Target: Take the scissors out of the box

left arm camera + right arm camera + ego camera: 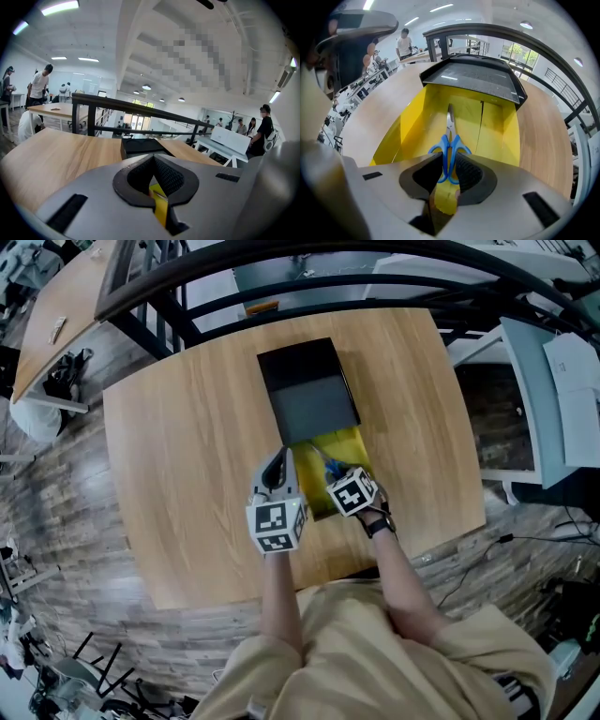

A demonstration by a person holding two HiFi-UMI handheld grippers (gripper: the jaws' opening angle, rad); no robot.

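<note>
A box with a yellow inside lies on the wooden table, its black lid folded back at the far end. Blue-handled scissors lie inside, blades pointing at the lid. My right gripper points steeply down into the box, and its pads press on the blue handles from both sides. My left gripper is at the box's left near corner, shut on a strip of the yellow wall.
A black metal railing runs past the table's far edge. Another wooden table stands at the far left, a white desk at the right. Several people stand far off in the room.
</note>
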